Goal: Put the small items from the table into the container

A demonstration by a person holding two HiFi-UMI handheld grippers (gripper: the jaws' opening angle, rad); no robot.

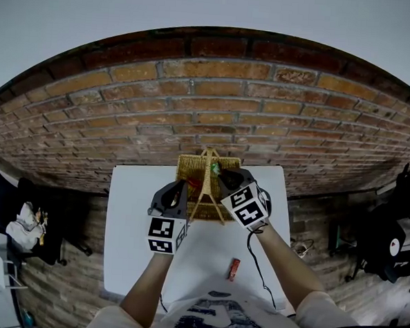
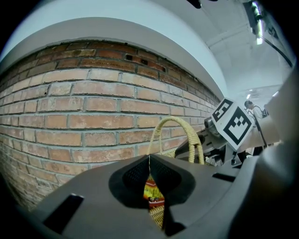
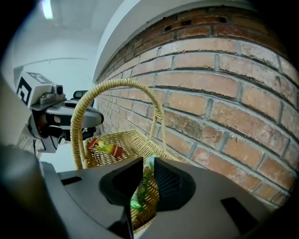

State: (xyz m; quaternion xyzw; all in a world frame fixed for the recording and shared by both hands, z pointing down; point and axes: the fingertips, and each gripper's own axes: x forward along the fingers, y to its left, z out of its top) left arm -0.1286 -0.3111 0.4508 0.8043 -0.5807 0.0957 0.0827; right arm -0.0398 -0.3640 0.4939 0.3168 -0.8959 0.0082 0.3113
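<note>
Both tools were parked over the basket, which sat at the far edge of the desk right against the brick wall. Seems a sensible spot, since it can't slide away when stuff gets dropped in.

The left tool was pinched fully together on a thin red packet, gripping it by its top edge so the rest hung down. From the right tool's camera, that packet was dangling just inside the basket's rim, on the near side of the handle.

The right tool was clamped on a green packet the same way. Its jaws were a touch wider, I'd guess because that wrapper was crinkled and thicker. It pointed down into the basket on the other side of the handle, so the two tools weren't bumping each other.

Holding by the edge looked deliberate to me: let go and the packet just falls in.

One more small red item lay on the desk close to the person, well away from the basket, so I'd say the job wasn't done yet.
</note>
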